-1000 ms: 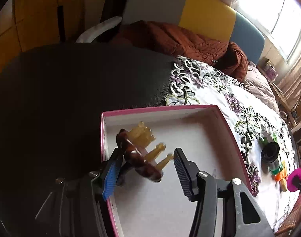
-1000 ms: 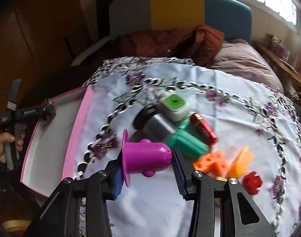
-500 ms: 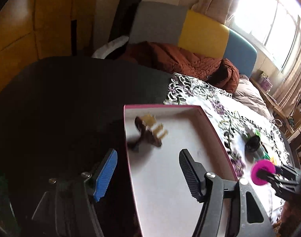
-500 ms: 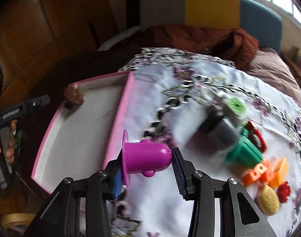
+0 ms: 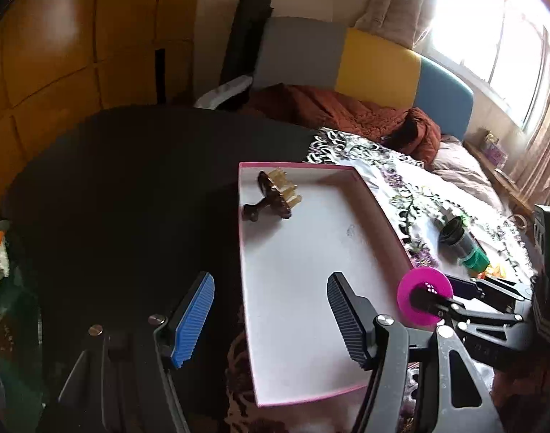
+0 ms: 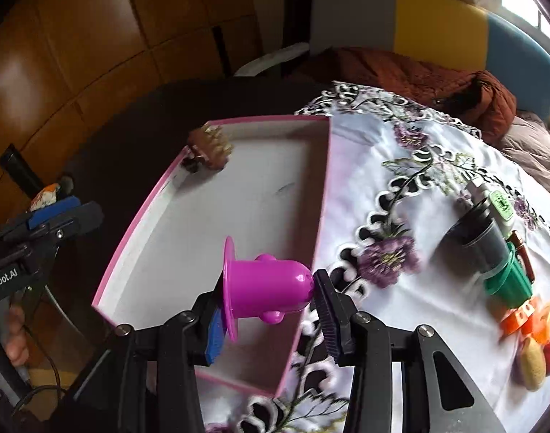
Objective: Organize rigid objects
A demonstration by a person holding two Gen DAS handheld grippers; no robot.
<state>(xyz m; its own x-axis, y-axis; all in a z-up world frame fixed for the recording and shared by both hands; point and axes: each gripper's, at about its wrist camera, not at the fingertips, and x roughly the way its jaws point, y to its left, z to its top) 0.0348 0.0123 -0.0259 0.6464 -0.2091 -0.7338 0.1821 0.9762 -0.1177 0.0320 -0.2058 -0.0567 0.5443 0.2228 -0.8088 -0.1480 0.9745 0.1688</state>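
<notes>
A shallow pink-rimmed box (image 5: 372,195) (image 6: 322,195) lies on the table with a brown hair claw clip (image 5: 275,196) (image 6: 210,146) in its far left corner. My left gripper (image 5: 271,319) hangs open and empty over the box's near left edge; in the right wrist view it shows at the left (image 6: 64,213). My right gripper (image 6: 269,308) is shut on a magenta toy cup (image 6: 266,287), held sideways above the box's near right part. The left wrist view sees that cup's rim (image 5: 424,297) at the box's right wall.
On the flowered cloth (image 6: 412,166) to the right lie a black cup (image 6: 479,232) stacked in a green cup (image 6: 507,281), a white and green block (image 6: 497,200), orange pieces (image 6: 527,317) and a tan biscuit-shaped toy (image 6: 533,362). Left of the box is dark table (image 5: 130,187). A hand (image 6: 13,339) grips the left handle.
The left gripper opened, let the hair clip drop into the box's far corner, and drew back up. The right gripper carried the magenta cup left from the cloth to over the box.
</notes>
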